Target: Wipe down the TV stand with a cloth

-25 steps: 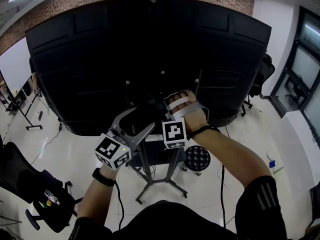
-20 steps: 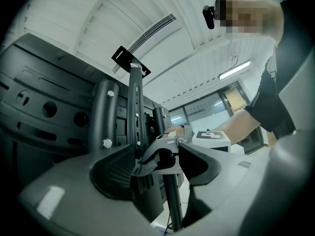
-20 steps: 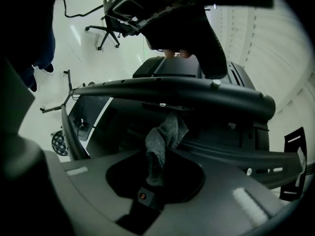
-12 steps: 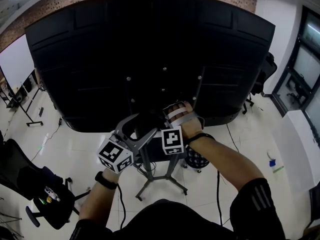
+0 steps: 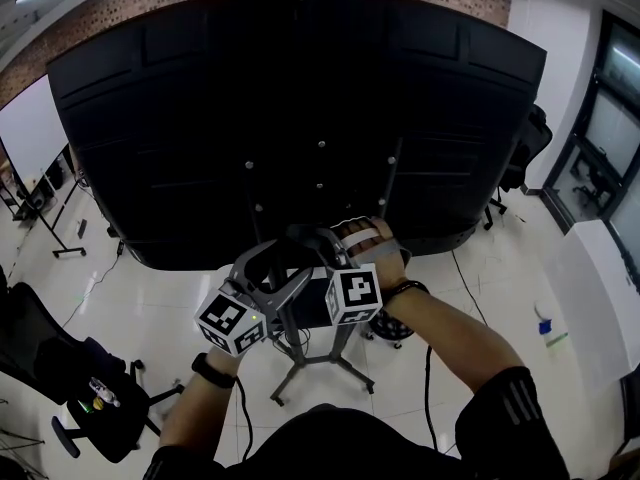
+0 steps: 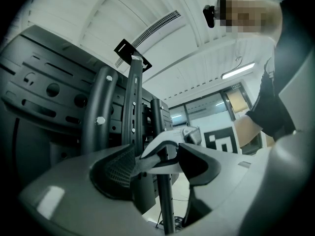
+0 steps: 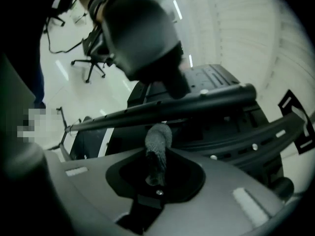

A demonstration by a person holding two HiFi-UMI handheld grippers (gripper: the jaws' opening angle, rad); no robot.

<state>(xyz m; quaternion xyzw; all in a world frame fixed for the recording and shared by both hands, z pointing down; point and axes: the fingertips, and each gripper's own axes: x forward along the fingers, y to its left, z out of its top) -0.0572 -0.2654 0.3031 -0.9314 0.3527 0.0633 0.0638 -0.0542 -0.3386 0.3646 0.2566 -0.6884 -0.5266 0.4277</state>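
The right gripper (image 7: 155, 178) is closed tight on a grey cloth (image 7: 157, 142), which sticks up out of its jaws as a fuzzy roll. The cloth's lower end is lost in shadow between them. Just beyond the cloth's tip runs the thin perforated post (image 7: 197, 103) of the TV stand (image 5: 303, 364); whether cloth and post touch is hard to tell.

The left gripper (image 6: 156, 163) has its jaws partly apart, with that same post standing in the gap. A pale curved piece lies across the post there. I cannot make out what it is, or whether the pads press on the post. Past it shows the right gripper's marker cube (image 6: 220, 142).

In the head view both grippers meet at the post, low under the back of the black TV (image 5: 300, 118), where dark on dark swallows the jaw tips. The right hand (image 5: 368, 240) is strapped to its gripper. Below the grippers the stand's legs spread on the pale floor (image 5: 500, 268). A stool (image 5: 390, 326) under the right forearm is mostly hidden, and a black office chair (image 5: 85, 383) far off to the left is cut by the edge.
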